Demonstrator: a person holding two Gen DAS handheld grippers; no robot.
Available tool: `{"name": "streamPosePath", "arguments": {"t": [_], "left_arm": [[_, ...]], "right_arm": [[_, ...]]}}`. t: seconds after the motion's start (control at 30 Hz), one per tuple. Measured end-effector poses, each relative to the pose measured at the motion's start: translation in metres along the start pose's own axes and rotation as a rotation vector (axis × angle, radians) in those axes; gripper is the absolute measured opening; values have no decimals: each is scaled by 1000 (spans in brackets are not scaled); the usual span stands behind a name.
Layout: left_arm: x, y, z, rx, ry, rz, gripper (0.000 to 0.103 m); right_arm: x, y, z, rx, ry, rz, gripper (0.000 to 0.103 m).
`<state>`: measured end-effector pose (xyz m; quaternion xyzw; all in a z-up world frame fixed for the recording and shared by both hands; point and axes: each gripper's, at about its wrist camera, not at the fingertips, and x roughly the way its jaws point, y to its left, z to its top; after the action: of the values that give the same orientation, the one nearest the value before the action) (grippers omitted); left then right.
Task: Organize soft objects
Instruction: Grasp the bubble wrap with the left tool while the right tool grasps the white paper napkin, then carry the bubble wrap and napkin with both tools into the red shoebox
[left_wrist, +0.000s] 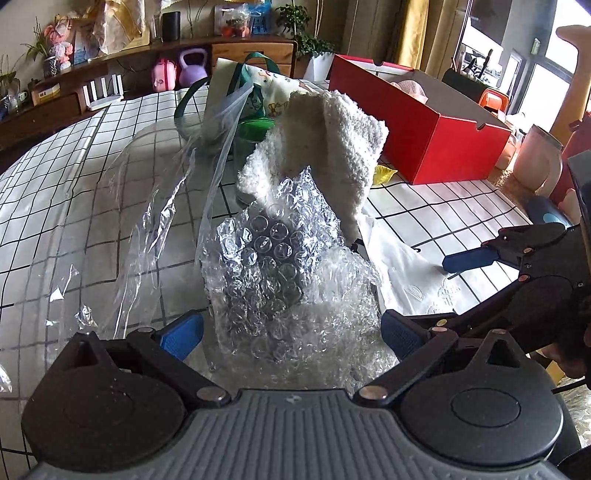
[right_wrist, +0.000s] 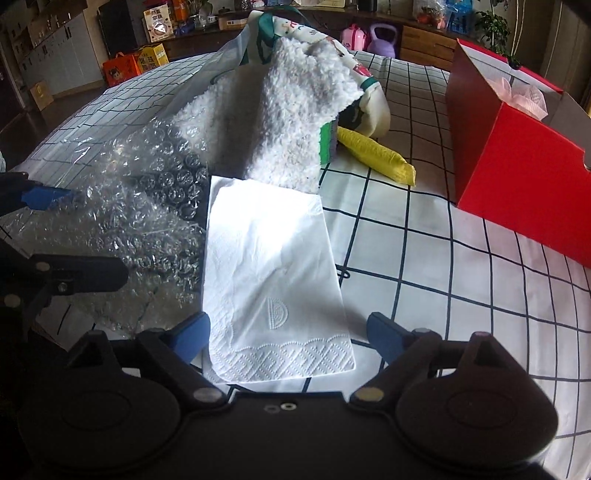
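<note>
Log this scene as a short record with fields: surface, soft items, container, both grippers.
surface: table with checked cloth
soft items: bubble wrap, white napkin, fluffy white towel, yellow roll
container: red box, open, to the right
left gripper: open, bubble wrap between its fingers
right gripper: open, over the napkin

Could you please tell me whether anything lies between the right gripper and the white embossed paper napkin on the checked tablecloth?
Nothing visible does. The right gripper is open, its blue pads either side of the white embossed paper napkin's near end. The crumpled clear bubble wrap lies beside it to the left; the fluffy white towel overlaps only its far edge.
</note>
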<state>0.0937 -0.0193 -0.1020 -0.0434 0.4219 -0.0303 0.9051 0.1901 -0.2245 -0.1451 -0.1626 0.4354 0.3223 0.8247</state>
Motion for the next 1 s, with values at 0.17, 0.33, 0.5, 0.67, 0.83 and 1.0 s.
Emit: {"name": "streamPosePath", "arguments": {"t": [0.17, 0.33, 0.5, 0.67, 0.83, 1.0], "left_arm": [[4, -2, 0, 0, -3, 7, 101], [3, -3, 1, 5, -3, 4, 79], [-3, 1, 2, -20, -15, 1, 65], [-10, 2, 4, -18, -30, 5, 42], [-18, 4, 6, -39, -41, -1, 33], [-35, 6, 14, -60, -82, -31, 31]], "right_arm": [[1, 8, 2, -48, -10, -27, 74], [-2, 11, 2, -54, -24, -22, 59], [-4, 8, 4, -41, -34, -41, 29], [-8, 9, 4, -34, -42, -69, 13], [-16, 6, 2, -13, -72, -91, 9], [-32, -1, 1, 17, -110, -104, 7]]}}
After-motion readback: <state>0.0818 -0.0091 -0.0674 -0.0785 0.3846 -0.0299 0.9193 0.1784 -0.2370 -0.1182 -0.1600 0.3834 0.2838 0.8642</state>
